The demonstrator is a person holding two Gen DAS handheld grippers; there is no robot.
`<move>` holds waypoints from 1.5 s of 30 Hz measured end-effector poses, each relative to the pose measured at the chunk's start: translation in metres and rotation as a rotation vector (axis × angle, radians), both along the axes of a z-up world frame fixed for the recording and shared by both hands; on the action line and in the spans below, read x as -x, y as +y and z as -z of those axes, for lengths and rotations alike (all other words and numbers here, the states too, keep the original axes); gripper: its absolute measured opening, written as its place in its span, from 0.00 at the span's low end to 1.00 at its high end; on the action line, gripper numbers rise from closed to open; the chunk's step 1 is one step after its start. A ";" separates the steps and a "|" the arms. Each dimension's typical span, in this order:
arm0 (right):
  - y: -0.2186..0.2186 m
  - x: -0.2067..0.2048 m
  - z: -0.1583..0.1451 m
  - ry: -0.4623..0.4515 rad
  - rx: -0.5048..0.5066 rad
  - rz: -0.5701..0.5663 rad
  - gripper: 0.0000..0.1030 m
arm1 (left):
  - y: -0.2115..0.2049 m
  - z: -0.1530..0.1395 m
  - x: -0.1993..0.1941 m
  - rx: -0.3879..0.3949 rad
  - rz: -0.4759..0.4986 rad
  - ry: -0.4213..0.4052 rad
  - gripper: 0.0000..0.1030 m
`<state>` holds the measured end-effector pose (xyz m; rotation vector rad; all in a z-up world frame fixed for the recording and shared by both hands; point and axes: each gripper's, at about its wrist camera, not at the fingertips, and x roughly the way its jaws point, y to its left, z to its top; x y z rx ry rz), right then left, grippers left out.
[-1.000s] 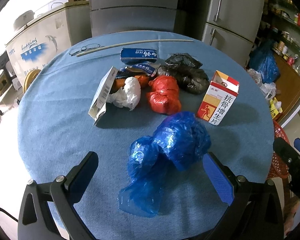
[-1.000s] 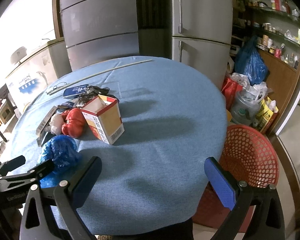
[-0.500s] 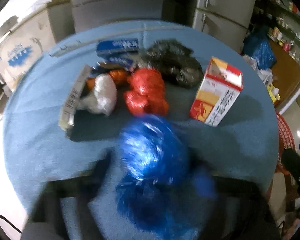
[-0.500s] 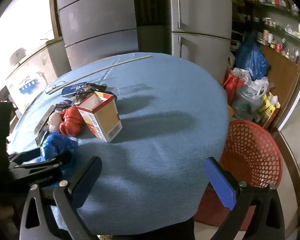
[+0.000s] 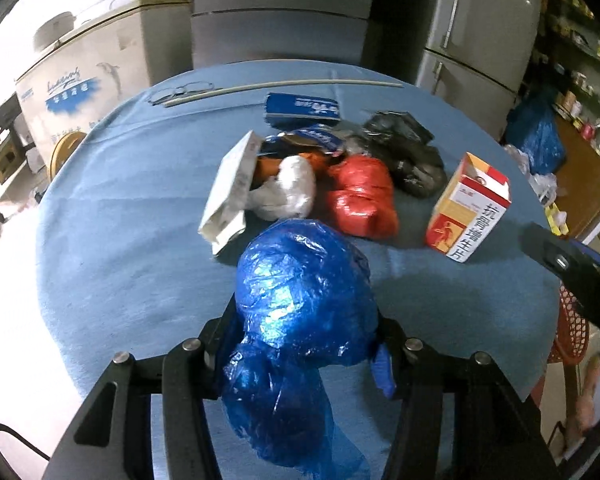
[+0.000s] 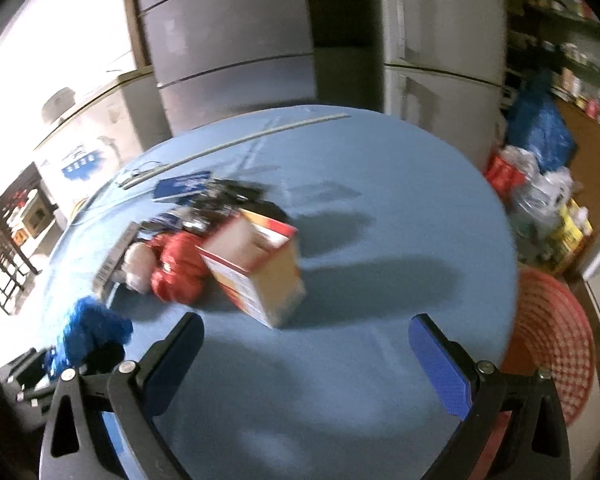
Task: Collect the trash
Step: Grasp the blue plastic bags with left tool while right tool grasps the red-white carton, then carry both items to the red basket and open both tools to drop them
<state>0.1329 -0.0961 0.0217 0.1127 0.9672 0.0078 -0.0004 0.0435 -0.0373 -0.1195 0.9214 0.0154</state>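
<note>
Only the right wrist view shows the one red mesh basket (image 6: 548,344), lower right off the blue table (image 6: 380,200). Left gripper (image 5: 304,336) is clamped on the one blue bag (image 5: 300,304), centre-bottom. Right gripper (image 6: 304,356) is spread wide, empty. One red bag (image 5: 362,200), one red-and-white carton (image 5: 470,212), mid-frame.

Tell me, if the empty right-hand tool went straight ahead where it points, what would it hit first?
Probably the open red-and-orange carton, lying ahead between the open jaws of the right gripper; the view is blurred, so depth is uncertain.
</note>
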 end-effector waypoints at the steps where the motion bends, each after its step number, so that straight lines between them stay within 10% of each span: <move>1: 0.006 -0.005 0.002 0.005 -0.001 -0.004 1.00 | 0.003 0.000 0.001 0.005 -0.005 0.003 0.55; 13: 0.022 -0.059 0.044 0.078 -0.027 0.077 0.99 | 0.016 0.011 -0.004 0.033 -0.019 0.021 0.55; 18: 0.002 -0.058 0.058 0.116 -0.080 0.088 0.48 | 0.015 0.014 -0.005 0.031 -0.018 0.026 0.55; 45: -0.140 0.042 -0.001 -0.049 -0.201 0.321 0.49 | -0.084 -0.028 -0.005 -0.090 0.194 -0.057 0.55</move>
